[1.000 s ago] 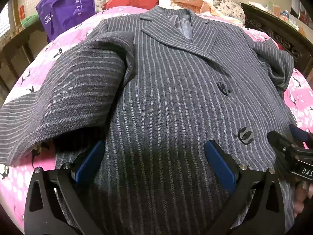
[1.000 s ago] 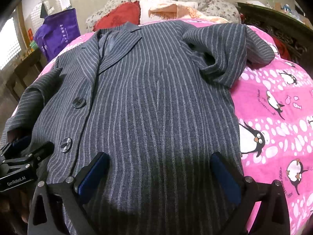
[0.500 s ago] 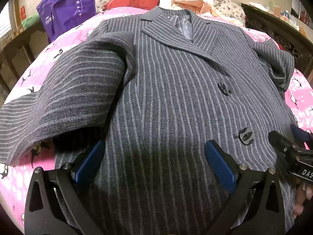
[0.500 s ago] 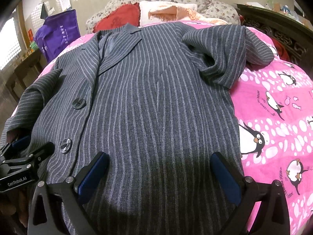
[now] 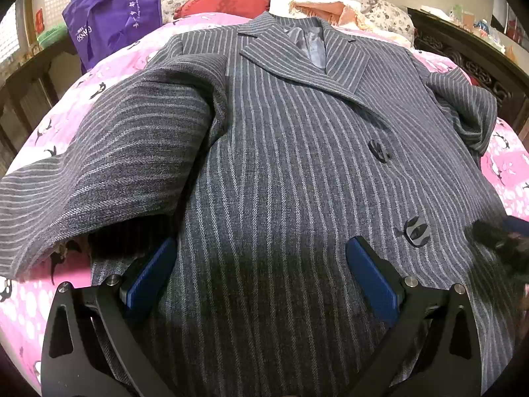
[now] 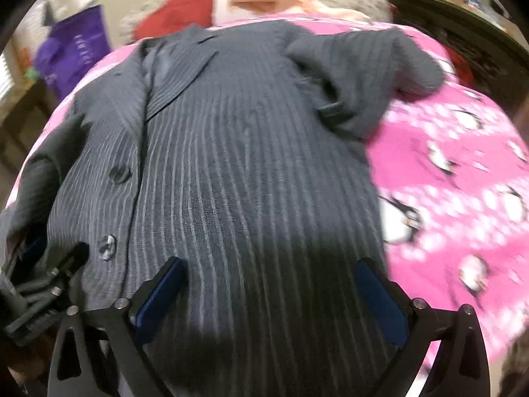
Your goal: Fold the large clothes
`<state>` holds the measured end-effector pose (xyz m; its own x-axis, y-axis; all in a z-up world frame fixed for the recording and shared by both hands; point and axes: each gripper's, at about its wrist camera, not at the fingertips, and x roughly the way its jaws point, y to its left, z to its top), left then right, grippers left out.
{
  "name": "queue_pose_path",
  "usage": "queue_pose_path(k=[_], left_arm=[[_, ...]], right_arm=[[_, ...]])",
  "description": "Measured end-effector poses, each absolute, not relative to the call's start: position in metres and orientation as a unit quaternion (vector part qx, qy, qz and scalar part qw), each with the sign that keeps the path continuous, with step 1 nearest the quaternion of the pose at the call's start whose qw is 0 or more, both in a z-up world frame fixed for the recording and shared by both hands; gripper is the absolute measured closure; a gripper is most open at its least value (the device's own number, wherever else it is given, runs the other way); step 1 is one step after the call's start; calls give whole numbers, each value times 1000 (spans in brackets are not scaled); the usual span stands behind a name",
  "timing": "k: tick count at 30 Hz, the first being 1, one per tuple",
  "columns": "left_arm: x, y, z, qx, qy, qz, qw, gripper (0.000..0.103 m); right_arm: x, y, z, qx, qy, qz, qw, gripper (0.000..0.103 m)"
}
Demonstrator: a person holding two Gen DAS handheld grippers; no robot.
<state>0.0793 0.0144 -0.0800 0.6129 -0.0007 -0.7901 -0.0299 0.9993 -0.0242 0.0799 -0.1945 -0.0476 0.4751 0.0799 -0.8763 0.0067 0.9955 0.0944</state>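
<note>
Ok, quick status. Your right gripper (image 6: 267, 297) just started moving: its view is smeared w/ motion blur now, vs sharp half a sec ago, and the framing has shifted, w/ the bedspread (image 6: 463, 172) filling more of the right side. Left gripper (image 5: 261, 274) hasn't budged; its view is sharp and matches the last two frames.

Jaws: both pairs spread wide, nothing between the blue pads on either side. No pinch yet.

Jacket (image 5: 297, 172) is the grey pinstripe one, lying face up on the pink penguin bedspread, collar away from you, hem toward the grippers. Its two front buttons (image 5: 417, 231) are visible. One sleeve (image 5: 109, 165) is already thrown across the front on your left side, the other sleeve (image 6: 363, 79) is bunched up near the shoulder on your right.

Read: looks like early stage, body not folded yet. Right side moving while open suggests you're repositioning for a grab, prob hem or that bunched sleeve, can't tell which. In left cam the right gripper shows only as a dark blur at frame edge.

Watch: thick wool, bite deep, thin pinch may slip.
</note>
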Motion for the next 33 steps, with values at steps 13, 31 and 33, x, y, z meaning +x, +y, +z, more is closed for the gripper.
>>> queue_pose_path(k=[13, 31, 33], left_arm=[[78, 18, -80, -23, 438, 5, 899, 0], [79, 18, -80, -20, 439, 6, 898, 0], [79, 18, -80, -22, 439, 5, 898, 0]], right_arm=[[59, -164, -70, 34, 454, 37, 890, 0], [49, -182, -71, 23, 469, 131, 873, 0], [43, -183, -70, 16, 452, 124, 883, 0]])
